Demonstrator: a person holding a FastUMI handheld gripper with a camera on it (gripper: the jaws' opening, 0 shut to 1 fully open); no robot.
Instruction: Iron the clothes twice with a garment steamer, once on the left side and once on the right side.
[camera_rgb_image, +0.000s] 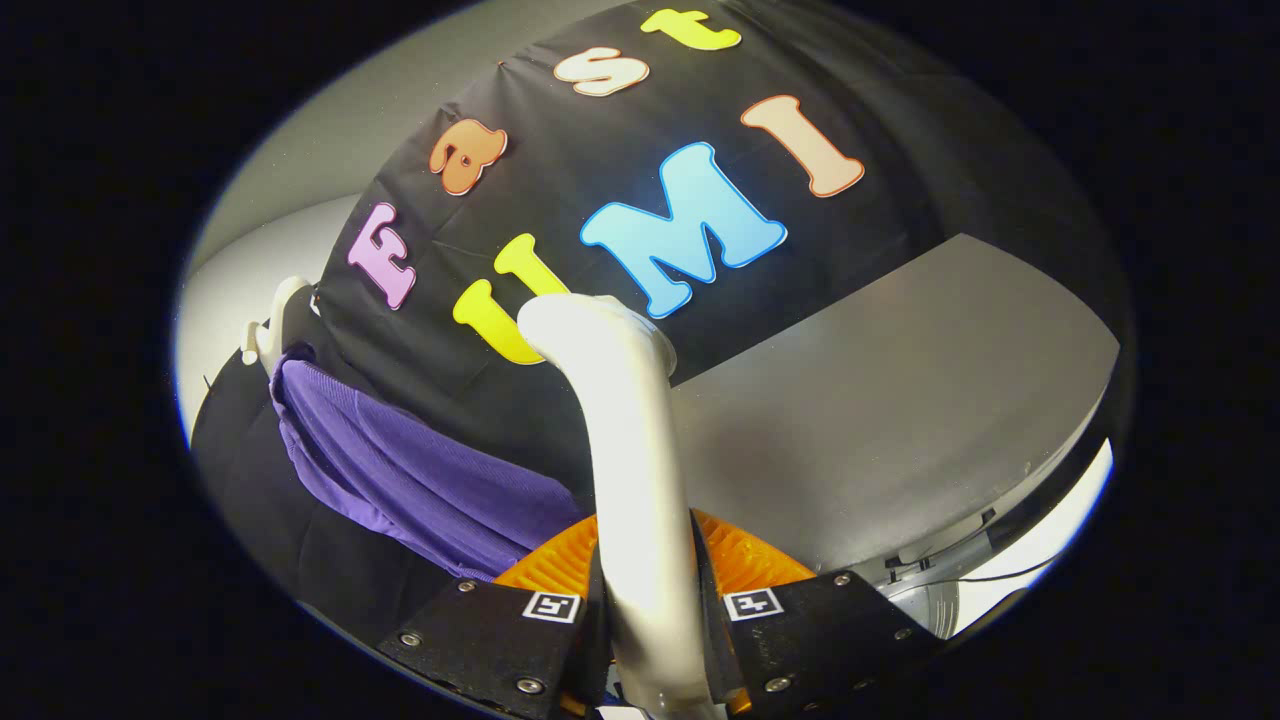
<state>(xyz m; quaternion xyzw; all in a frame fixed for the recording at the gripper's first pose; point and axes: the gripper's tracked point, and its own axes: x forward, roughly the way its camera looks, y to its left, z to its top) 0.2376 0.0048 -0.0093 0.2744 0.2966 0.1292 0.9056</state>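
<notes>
My gripper (646, 585) is shut on the white handle of the garment steamer (630, 440), which rises between the two fingers and curves over at its top, beyond them. A purple garment (420, 470) hangs to the left of the steamer against the black cloth wall, on a white hanger (275, 325) whose end sticks out above it. The steamer head stands to the right of the garment; I cannot tell if it touches the cloth. The whole view is tilted.
A grey tabletop (900, 400) lies to the right of the steamer, with a cable and a grey device (925, 590) near its front edge. The black cloth wall (620, 180) stands behind, and a light wall (300, 180) shows beyond its left side.
</notes>
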